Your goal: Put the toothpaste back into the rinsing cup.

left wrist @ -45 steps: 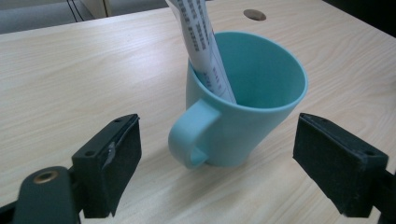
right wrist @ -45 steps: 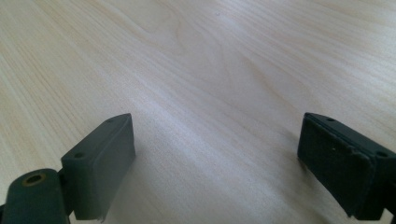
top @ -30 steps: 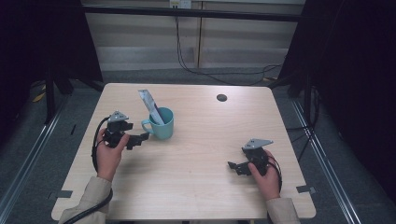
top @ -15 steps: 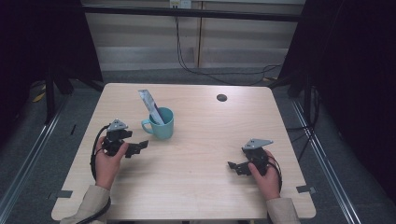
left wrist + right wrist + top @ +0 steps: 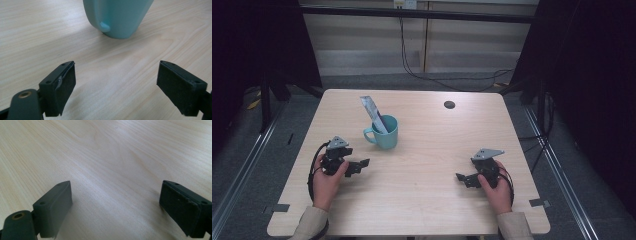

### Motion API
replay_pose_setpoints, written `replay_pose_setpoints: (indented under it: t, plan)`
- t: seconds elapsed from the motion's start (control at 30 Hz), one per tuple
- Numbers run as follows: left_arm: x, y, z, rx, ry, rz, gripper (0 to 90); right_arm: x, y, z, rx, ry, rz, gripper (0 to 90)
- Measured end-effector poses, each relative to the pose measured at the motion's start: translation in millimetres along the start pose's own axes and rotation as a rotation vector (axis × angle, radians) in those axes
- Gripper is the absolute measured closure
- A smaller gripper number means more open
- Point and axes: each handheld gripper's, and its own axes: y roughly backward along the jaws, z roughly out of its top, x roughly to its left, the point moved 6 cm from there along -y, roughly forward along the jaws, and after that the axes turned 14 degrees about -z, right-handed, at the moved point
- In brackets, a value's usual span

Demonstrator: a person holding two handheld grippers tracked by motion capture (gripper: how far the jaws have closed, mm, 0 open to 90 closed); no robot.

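Observation:
A teal mug [image 5: 383, 133] stands upright near the middle of the wooden table [image 5: 427, 210], with a silver-blue packet [image 5: 373, 114] leaning out of it toward the far left. My left gripper [image 5: 361, 165] rests low at the table's left, below and left of the mug, open with nothing between its jaws. In the left gripper view the mug's base and handle stub [image 5: 116, 18] sit just ahead of the spread jaws. My right gripper [image 5: 463, 179] lies at the table's right, open over bare wood [image 5: 112, 170].
A small black round hole [image 5: 449, 104] marks the far side of the table. Dark curtains and metal frame posts flank both sides. Black cables hang along the wall behind. Tape marks sit at the front corners.
My left gripper has drawn back from the mug toward the person and down the table's left side. The right gripper has stayed in place.

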Motion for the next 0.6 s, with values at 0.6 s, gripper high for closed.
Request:
replay_pose_setpoints:
  t: [0.6]
  plan:
    - [2.0,0.7,-27.4,0.054,-0.017,0.029,15.6,0.1,0.1,0.0,0.001,-0.001,0.000,10.5]
